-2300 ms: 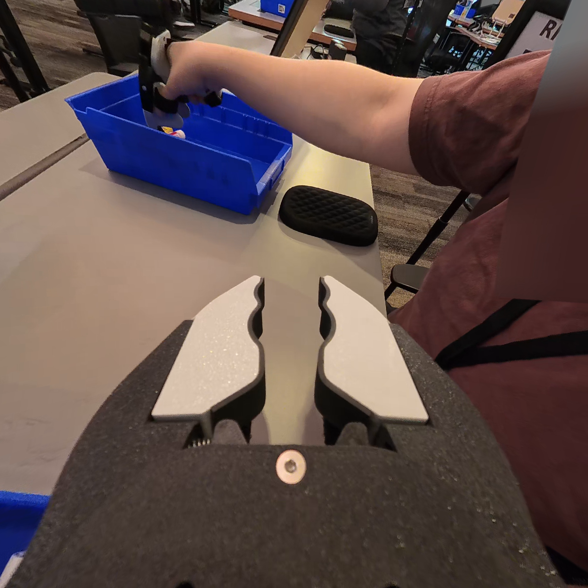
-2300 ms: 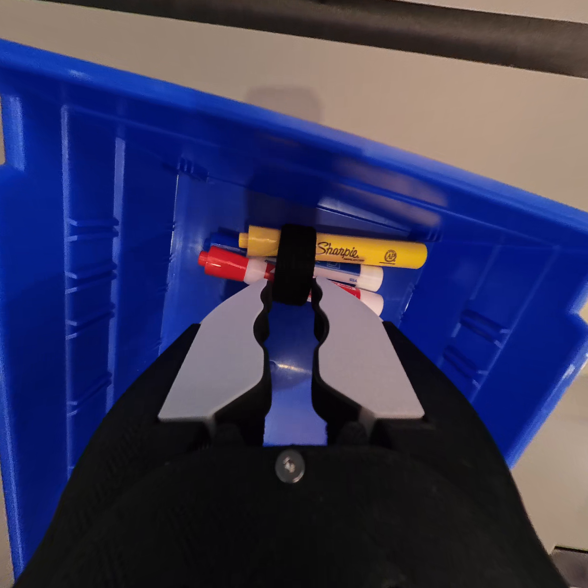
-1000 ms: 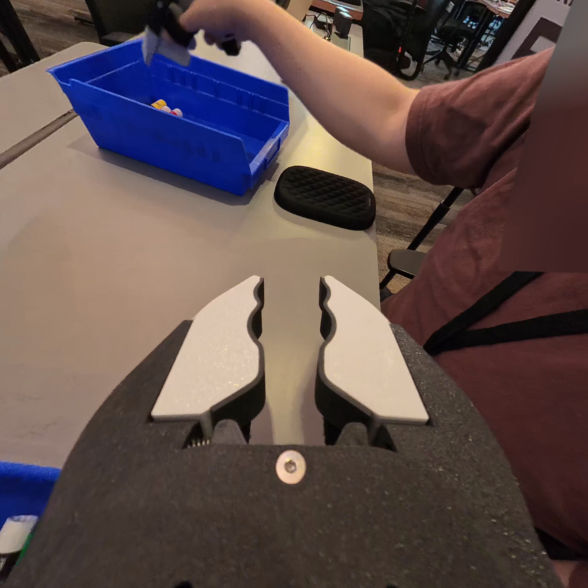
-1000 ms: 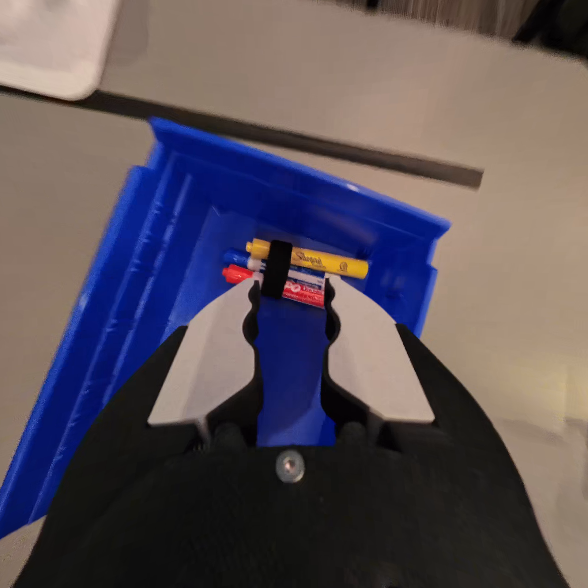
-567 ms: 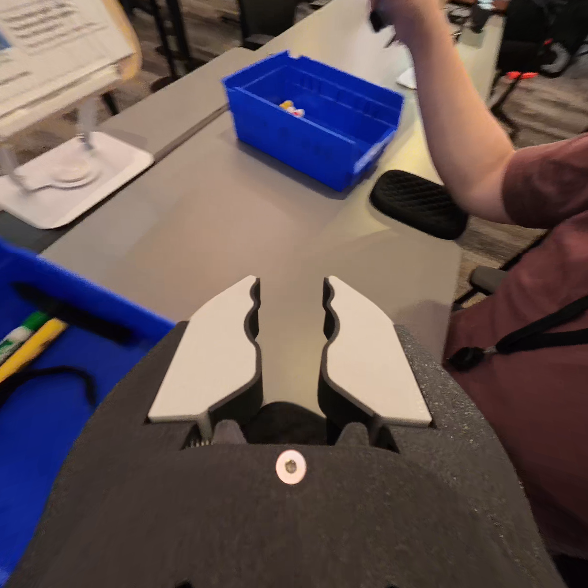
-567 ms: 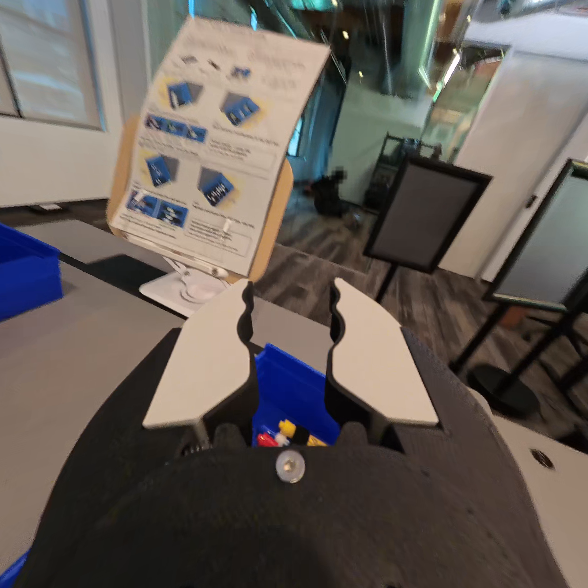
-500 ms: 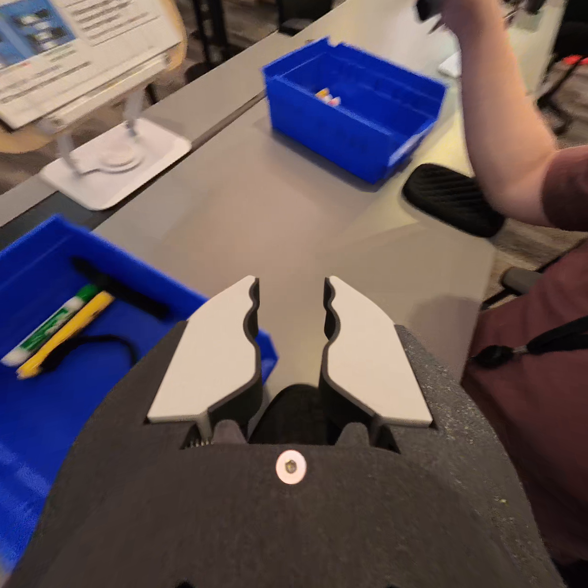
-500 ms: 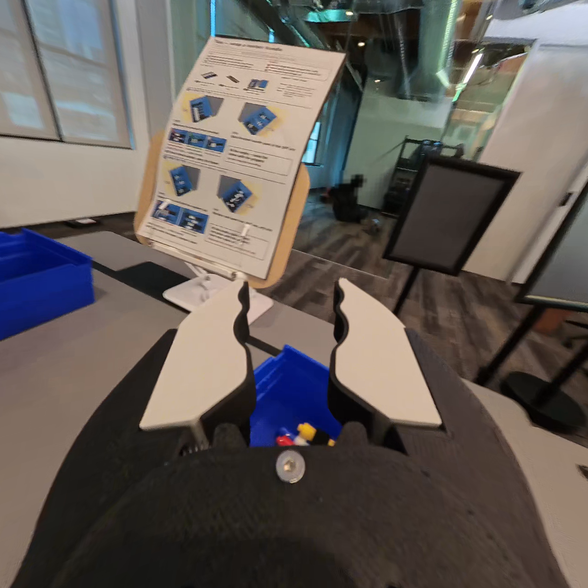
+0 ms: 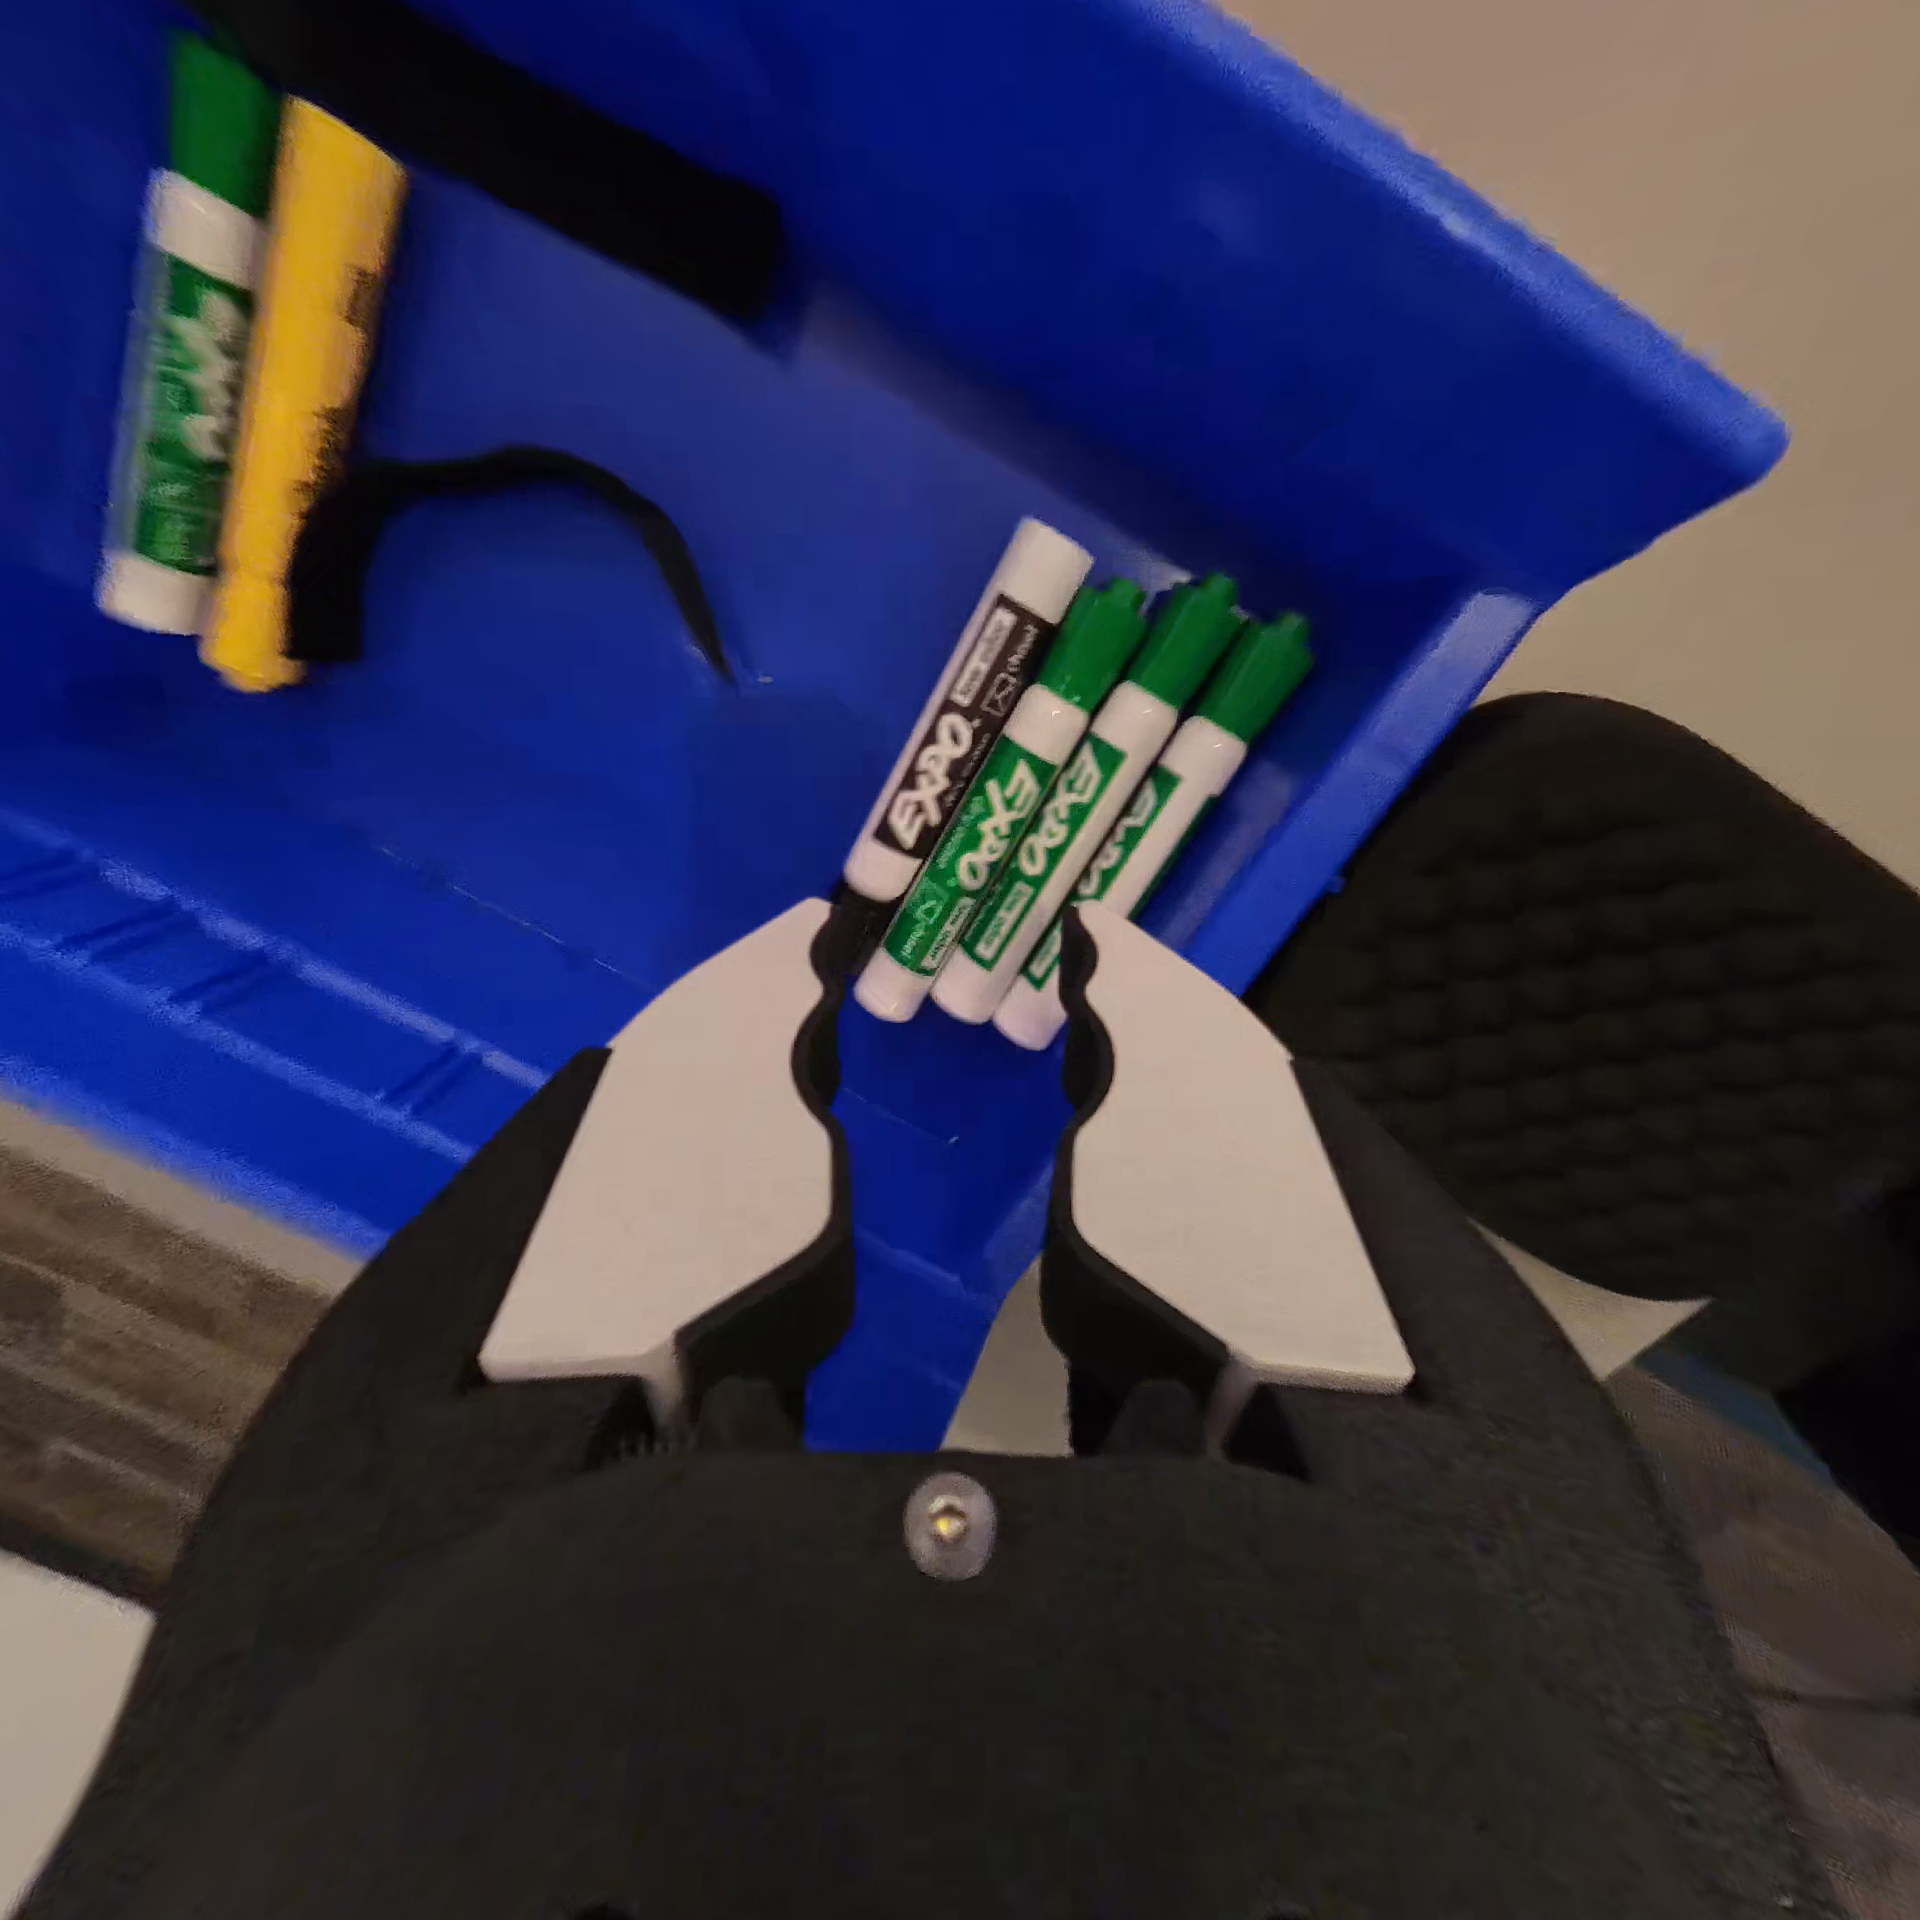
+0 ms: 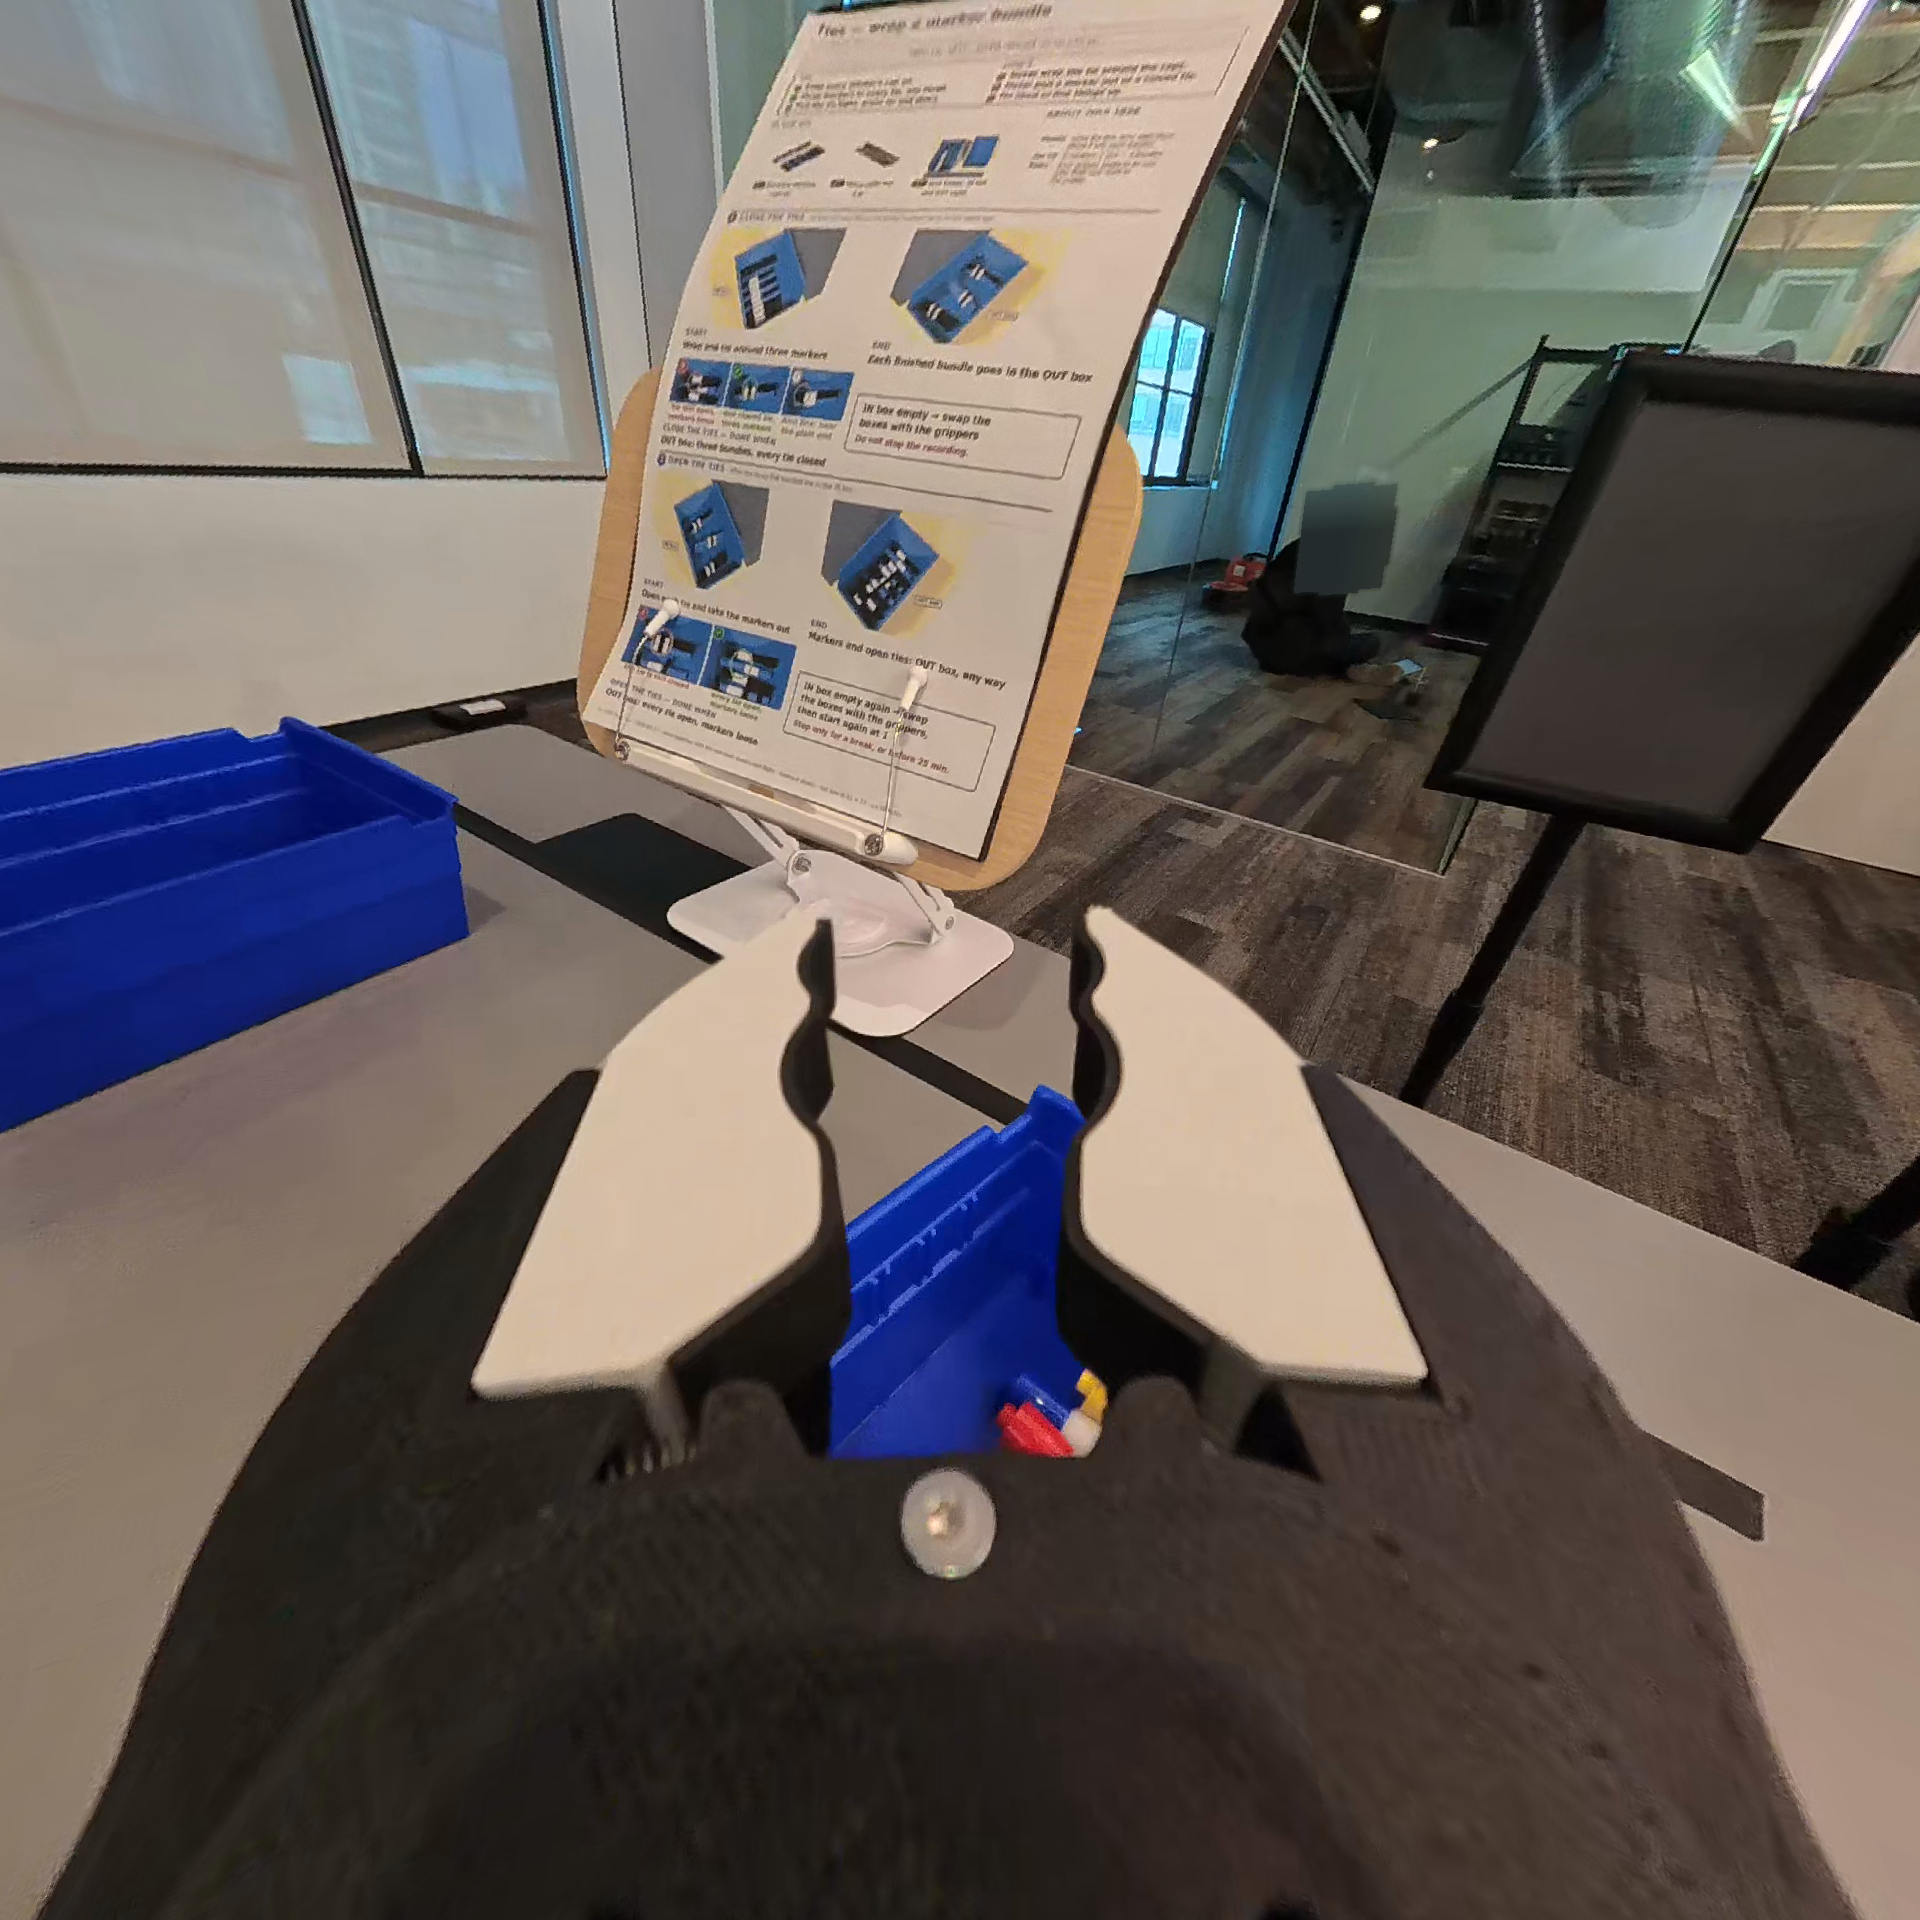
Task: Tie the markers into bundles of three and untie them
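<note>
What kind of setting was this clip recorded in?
Probably an open office or lab set up for data collection: grey tables with blue bins, an instruction sheet on a stand, glass partitions and exposed ceiling ducts behind.

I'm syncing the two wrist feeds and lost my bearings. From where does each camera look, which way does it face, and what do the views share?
Left wrist view: sits behind the open left gripper, tilted down into a blue bin at the green markers.
Right wrist view: behind the open right gripper, facing level across the table toward an instruction stand.
Shared: no object I can confirm; each shows only its own gripper.
</note>
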The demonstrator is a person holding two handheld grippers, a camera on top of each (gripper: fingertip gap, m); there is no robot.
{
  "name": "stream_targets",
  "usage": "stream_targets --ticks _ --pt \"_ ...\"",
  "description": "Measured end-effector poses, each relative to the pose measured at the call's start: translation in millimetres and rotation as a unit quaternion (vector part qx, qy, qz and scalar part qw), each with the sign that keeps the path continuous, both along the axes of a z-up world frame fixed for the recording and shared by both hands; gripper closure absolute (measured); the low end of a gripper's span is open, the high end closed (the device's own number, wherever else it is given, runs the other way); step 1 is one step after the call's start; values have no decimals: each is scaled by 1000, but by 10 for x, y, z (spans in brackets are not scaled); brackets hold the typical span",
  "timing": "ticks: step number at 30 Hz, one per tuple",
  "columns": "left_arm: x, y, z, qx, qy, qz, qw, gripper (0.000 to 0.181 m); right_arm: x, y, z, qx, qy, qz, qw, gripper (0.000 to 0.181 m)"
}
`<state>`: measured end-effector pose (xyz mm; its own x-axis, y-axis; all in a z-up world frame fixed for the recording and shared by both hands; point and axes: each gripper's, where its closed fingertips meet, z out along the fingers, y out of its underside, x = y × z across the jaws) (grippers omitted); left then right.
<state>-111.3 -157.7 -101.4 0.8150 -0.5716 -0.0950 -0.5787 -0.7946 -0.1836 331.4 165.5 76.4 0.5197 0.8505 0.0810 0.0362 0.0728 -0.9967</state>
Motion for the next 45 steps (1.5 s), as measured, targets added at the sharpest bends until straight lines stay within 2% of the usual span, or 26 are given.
stream_targets --ticks 4,7,9,11,14,20,27,34,38,42,45 --pt "-4 85 -199 -18 -25 -18 999 139 -17 19 -55 2 -15 -7 1000 137" --pt "-135 163 -229 -8 -6 -24 1000 138 -36 44 -94 -2 -20 -8 1000 137" --pt "-94 215 -230 1 -39 -23 999 139 -50 53 -99 -2 -17 -7 1000 137" --pt "-50 179 -258 -9 -51 -45 998 138 -60 66 -124 -7 -18 -6 1000 137" --pt "-64 101 -319 -28 -25 -97 995 138 -75 96 -189 -17 -27 -7 999 137" --pt "-12 61 -422 -51 -31 -131 990 135 -149 118 -273 -25 -39 -4 999 137" --pt "-138 210 -511 -40 -26 -104 993 138 -203 129 -329 -25 -54 -5 998 137" --pt "-47 278 -624 -58 -22 -110 992 150 -206 145 -369 -31 -62 -5 998 137" --pt "-97 272 -719 -75 7 -101 992 160 -186 140 -345 -28 -60 -5 998 138" --pt "-163 248 -632 -70 30 -87 993 162 -94 139 -262 -20 -49 -14 999 139" --pt "-221 273 -323 -33 35 -73 996 163 24 120 -151 -13 -29 -21 999 140"
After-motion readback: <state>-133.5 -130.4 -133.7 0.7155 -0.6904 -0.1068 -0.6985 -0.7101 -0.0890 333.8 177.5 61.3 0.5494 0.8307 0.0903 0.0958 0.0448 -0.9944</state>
